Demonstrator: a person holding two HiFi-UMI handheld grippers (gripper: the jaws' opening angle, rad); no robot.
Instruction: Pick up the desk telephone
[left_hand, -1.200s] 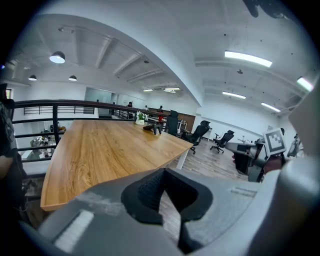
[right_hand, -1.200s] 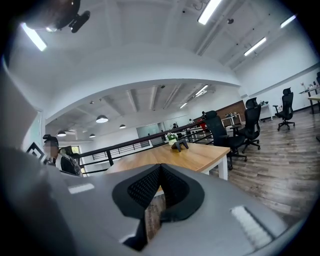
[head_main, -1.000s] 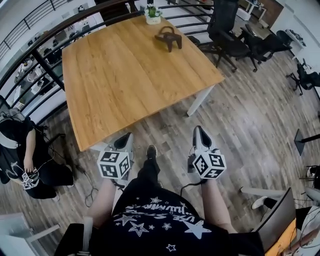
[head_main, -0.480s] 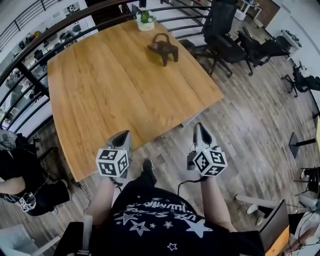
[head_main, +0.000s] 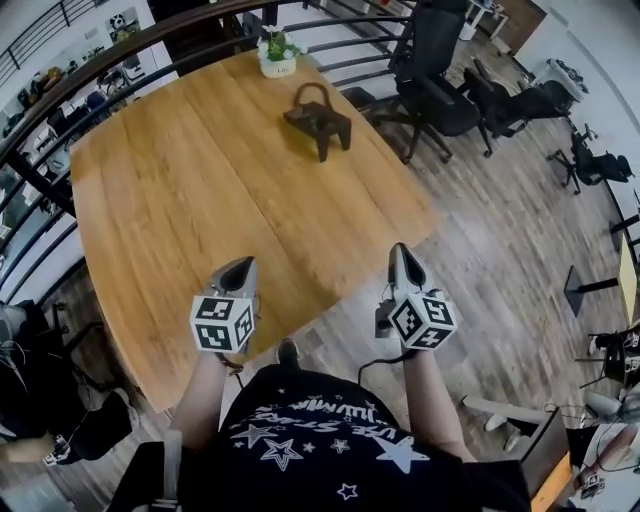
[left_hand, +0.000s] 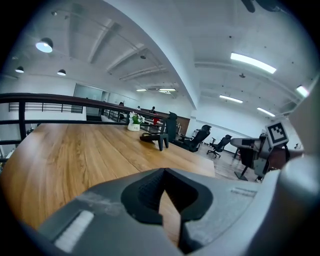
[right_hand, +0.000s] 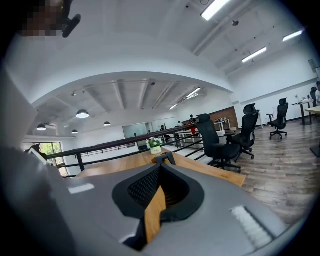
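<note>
Dark desk telephone (head_main: 318, 120) upright on wooden table (head_main: 180, 200), far side, near potted plant (head_main: 278, 55).

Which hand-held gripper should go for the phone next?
Right, marginally. The phone sits toward the right side of the table, and the right hand-held gripper points almost straight at it. The left hand-held gripper is similarly far. Both are shut and must open.

Bright, even light from ceiling strip lights (left_hand: 252, 62); fisheye bending and dark vignetted corners mark both gripper views.
</note>
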